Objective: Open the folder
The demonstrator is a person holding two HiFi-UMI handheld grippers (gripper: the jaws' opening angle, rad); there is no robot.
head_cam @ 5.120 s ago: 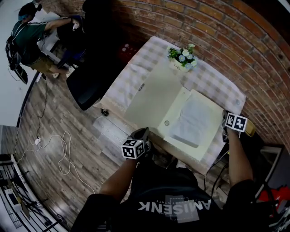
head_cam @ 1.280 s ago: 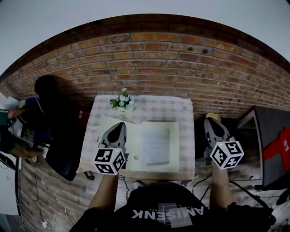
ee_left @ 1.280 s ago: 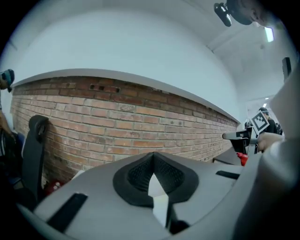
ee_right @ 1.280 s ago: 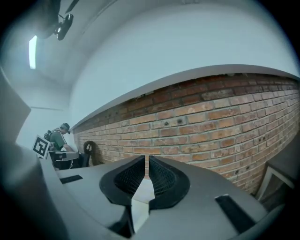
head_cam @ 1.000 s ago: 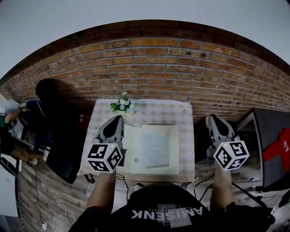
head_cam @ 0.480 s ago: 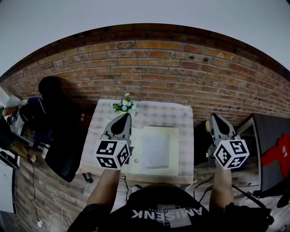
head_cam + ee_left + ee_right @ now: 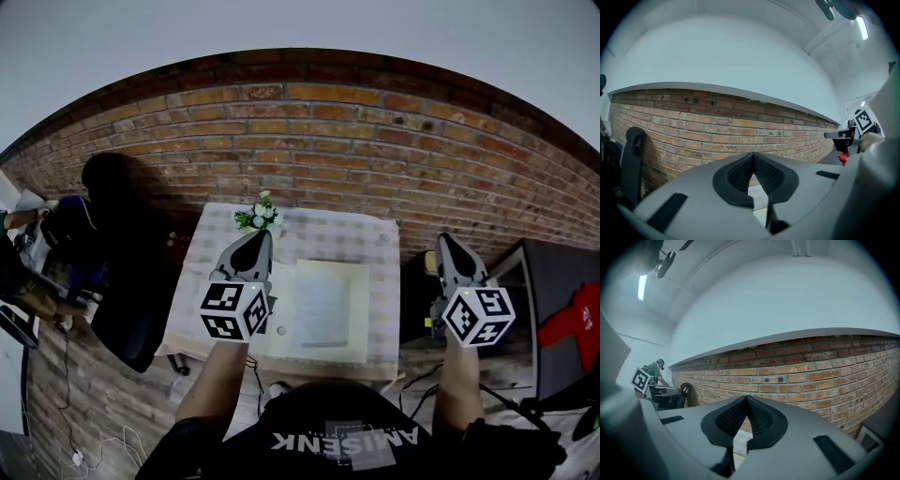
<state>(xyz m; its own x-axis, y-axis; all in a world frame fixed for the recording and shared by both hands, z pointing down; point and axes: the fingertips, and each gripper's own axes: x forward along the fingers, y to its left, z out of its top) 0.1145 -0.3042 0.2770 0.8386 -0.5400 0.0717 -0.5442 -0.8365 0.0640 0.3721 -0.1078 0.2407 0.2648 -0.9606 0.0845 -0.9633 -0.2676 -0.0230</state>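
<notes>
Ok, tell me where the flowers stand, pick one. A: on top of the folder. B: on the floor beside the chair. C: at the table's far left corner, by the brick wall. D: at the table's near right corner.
C: the flowers stand at the far left corner of the table, near the brick wall, beyond the folder.

Upside-down white print, roughly "AMISENK", across the person's black shirt (image 7: 309, 424).

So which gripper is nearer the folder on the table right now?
Left. The left gripper hangs by the folder's left edge; the right gripper is off beyond the table's right side.
</notes>
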